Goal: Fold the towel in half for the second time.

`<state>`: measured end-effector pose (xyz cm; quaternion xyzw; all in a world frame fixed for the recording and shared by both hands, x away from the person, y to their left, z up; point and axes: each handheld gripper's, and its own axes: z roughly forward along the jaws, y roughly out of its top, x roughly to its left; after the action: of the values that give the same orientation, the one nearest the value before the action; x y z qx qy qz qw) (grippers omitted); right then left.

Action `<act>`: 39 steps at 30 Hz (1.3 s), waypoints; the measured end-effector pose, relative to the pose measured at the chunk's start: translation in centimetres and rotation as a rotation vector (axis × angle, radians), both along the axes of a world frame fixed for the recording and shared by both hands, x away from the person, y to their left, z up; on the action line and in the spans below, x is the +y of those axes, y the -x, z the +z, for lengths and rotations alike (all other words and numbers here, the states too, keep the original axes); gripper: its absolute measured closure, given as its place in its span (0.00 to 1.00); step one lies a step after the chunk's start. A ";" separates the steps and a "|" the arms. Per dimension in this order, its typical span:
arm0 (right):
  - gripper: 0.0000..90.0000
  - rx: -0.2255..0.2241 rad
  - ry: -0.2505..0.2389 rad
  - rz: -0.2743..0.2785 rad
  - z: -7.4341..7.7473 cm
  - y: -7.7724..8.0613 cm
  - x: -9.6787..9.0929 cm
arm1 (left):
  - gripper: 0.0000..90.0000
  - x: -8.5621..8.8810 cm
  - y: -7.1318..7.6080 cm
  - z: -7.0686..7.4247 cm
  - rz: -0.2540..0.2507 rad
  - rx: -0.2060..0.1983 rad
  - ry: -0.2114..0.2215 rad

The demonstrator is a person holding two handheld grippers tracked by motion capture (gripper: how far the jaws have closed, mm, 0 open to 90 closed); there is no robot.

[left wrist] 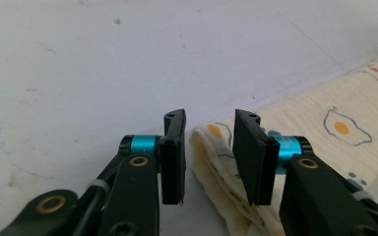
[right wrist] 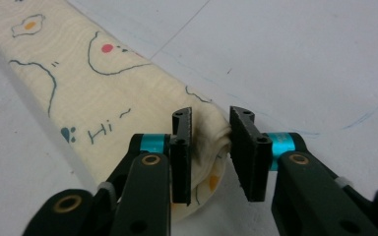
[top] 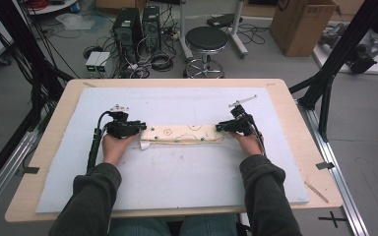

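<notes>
Folded cloth (top: 184,133) on foam mat (top: 177,182)

**Wooden table covered by a pale foam sheet, with a folded cloth laid across it**

A light wooden table (top: 295,123) is seen from above, its rounded corners left bare. Most of its top is covered by a pale blue-white sheet (top: 187,177), faintly marked with smudges and thin pen lines. Across the middle of the sheet, a cream cloth (top: 184,132) folded into a long narrow strip is laid from left to right. Fried eggs and small outlined figures are printed on it.
</notes>
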<state>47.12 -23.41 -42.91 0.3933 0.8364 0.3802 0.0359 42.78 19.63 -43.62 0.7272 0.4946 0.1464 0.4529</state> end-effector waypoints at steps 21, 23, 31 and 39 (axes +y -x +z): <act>0.56 -0.048 -0.071 -0.023 2.2 1.5 -0.9 | 0.61 0.1 1.8 2.3 -0.092 -0.046 0.017; 0.56 -0.054 -0.067 -0.022 2.4 1.7 -0.8 | 0.61 0.1 1.9 2.5 -0.095 -0.050 0.021; 0.52 -0.060 -0.074 -0.033 2.8 2.1 -0.9 | 0.59 0.1 2.5 3.2 -0.118 -0.058 0.018; 0.43 -0.075 -0.094 -0.039 3.4 2.6 -0.8 | 0.58 0.2 3.2 3.7 -0.152 -0.058 0.037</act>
<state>44.54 -24.22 -39.55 0.3962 0.8077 0.4329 0.0563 39.58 19.87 -39.93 0.7495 0.4274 0.1233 0.4903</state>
